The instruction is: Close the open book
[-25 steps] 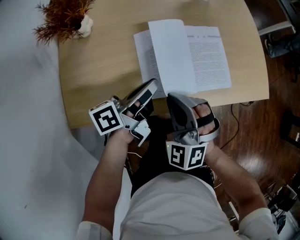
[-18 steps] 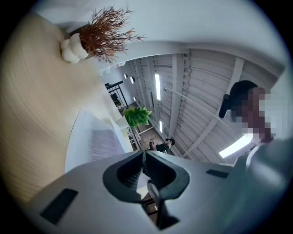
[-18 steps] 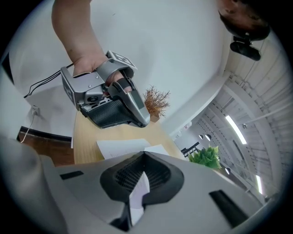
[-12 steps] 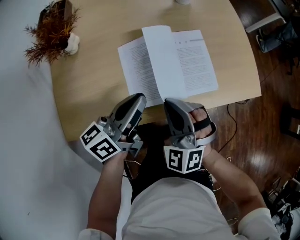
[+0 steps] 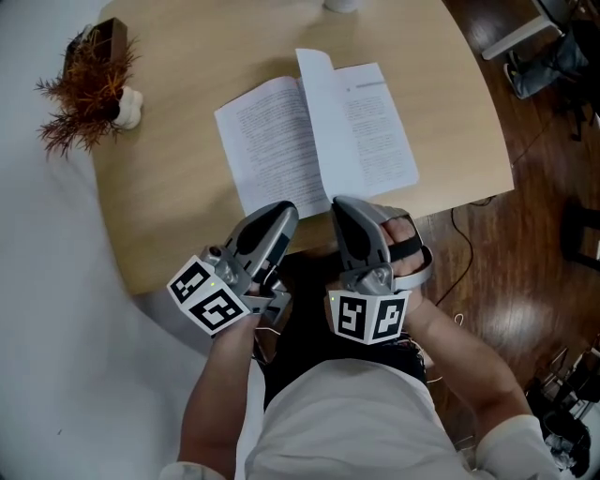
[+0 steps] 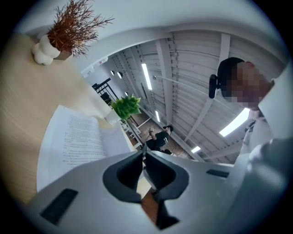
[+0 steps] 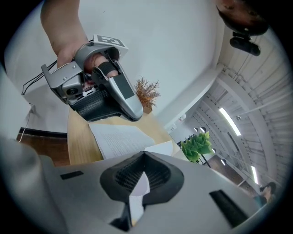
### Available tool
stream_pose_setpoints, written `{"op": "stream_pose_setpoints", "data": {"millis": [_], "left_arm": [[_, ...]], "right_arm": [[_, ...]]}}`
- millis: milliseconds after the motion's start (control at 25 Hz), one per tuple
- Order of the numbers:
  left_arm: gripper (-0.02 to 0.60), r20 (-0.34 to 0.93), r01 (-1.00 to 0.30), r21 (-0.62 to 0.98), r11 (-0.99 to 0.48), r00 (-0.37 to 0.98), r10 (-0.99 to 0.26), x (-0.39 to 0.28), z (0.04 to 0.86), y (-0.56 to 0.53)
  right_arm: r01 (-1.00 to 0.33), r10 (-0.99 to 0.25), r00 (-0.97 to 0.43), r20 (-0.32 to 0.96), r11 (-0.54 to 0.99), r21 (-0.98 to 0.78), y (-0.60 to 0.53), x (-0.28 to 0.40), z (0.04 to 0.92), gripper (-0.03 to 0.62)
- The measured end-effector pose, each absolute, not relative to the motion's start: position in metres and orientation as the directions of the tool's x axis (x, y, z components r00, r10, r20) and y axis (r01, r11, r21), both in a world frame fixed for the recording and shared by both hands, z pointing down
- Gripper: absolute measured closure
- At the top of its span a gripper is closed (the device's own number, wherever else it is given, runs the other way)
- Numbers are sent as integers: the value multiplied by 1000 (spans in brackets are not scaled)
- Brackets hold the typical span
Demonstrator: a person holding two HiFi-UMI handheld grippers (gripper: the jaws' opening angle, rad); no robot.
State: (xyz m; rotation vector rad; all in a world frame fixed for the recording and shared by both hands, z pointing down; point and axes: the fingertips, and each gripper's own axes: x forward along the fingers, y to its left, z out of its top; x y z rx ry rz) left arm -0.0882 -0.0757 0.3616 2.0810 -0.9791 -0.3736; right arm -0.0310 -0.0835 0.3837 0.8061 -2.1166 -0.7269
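Observation:
An open book (image 5: 267, 141) lies on the light wooden table (image 5: 169, 197), with printed pages on both sides. One page (image 5: 323, 122) stands up along the spine. My right gripper (image 5: 342, 203) is shut on that page's near edge. In the right gripper view (image 7: 144, 153) the jaw tips meet on the white sheet (image 7: 160, 148). My left gripper (image 5: 286, 211) sits just left of it at the table's near edge, shut and empty. In the left gripper view (image 6: 143, 154) it points level across the left page (image 6: 73, 141) of the book.
A dried brown plant in a white pot (image 5: 89, 94) stands at the table's far left corner. A white cup (image 5: 339, 5) sits beyond the book. A green plant (image 6: 127, 106) stands farther back. Dark wooden floor (image 5: 525, 244) with a cable lies right of the table.
The raised page has swung from leaning over the right-hand side to standing almost upright at the spine. The left gripper has rolled and come up beside the right one.

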Motion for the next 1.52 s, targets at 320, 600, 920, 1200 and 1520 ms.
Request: {"op": "stream_pose_setpoints", "data": {"millis": [320, 600, 920, 1200, 1520], "left_arm": [[583, 87, -512, 770, -381, 677, -731, -63, 370, -79], [583, 99, -504, 771, -389, 698, -709, -38, 373, -84], [583, 118, -506, 771, -388, 712, -692, -14, 374, -85], [583, 134, -510, 772, -379, 714, -688, -10, 381, -81], [583, 148, -508, 778, -370, 720, -678, -6, 386, -80]], "right_arm": [[-343, -750, -486, 448, 635, 692, -99, -3, 390, 592], [-389, -764, -446, 466, 634, 668, -111, 27, 396, 592], [-459, -778, -389, 493, 628, 629, -128, 66, 406, 592], [-482, -772, -378, 511, 635, 603, -134, 74, 417, 592], [-551, -760, -349, 549, 640, 536, -139, 91, 431, 591]]}}
